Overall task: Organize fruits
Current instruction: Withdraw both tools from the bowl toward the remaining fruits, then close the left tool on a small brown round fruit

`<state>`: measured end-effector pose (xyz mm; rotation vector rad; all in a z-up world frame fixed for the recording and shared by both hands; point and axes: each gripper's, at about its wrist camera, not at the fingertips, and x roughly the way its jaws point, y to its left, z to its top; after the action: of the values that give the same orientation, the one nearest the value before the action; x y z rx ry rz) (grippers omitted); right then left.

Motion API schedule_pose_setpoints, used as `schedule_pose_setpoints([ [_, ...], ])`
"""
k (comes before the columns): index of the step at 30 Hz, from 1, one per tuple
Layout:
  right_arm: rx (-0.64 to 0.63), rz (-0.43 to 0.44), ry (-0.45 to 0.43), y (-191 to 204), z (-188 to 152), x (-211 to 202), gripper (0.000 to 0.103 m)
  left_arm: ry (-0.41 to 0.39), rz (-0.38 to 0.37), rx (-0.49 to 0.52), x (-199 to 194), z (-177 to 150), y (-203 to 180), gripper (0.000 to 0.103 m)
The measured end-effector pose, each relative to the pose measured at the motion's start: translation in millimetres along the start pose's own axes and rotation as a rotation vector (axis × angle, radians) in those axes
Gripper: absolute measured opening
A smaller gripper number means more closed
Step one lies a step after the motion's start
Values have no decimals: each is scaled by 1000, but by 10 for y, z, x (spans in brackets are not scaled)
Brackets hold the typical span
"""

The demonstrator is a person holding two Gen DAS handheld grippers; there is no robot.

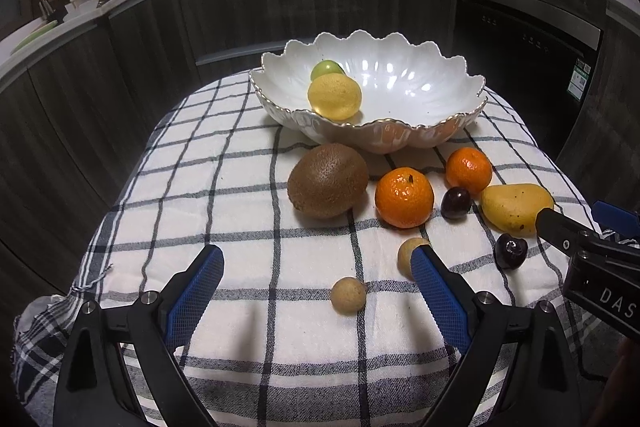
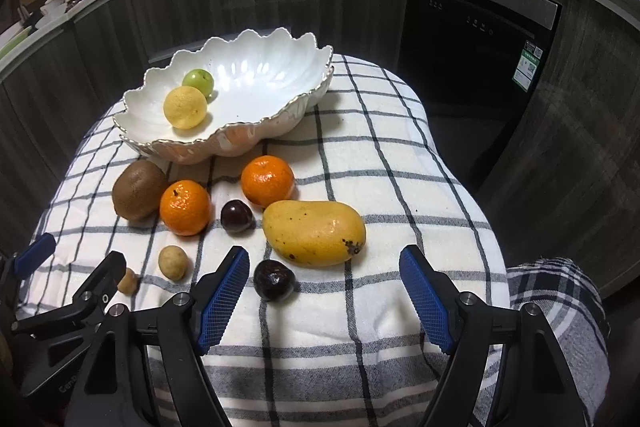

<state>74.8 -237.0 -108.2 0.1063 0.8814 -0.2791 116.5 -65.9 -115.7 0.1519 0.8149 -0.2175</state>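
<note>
Both wrist views look steeply down, close, sharing the bowl [image 1: 460, 95] and checked cloth [image 2: 360, 155].

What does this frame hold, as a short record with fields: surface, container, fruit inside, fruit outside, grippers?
surface: checked cloth
container: white scalloped bowl, upright at the far side of the cloth
inside bowl: lemon, green fruit
outside bowl: kiwi, two oranges, mango, two dark plums, two small tan fruits
left gripper: open, holding nothing
right gripper: open, holding nothing, near the mango
</note>
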Motion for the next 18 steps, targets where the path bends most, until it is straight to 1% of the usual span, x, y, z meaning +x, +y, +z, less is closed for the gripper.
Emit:
schedule_pose_setpoints([
  [8, -5, 3, 19, 24, -42, 67, 78, 32, -17, -3, 106, -40, -3, 95],
  [10, -3, 2, 24, 23, -50, 80, 78, 44, -21, 0, 137, -57, -8, 93],
  [12, -1, 5, 32, 21, -58, 97, 78, 59, -23, 8, 174, -76, -27, 87],
  [18, -1, 21, 50, 32, -71, 146, 78, 83, -17, 28, 250, -130, -63, 80],
])
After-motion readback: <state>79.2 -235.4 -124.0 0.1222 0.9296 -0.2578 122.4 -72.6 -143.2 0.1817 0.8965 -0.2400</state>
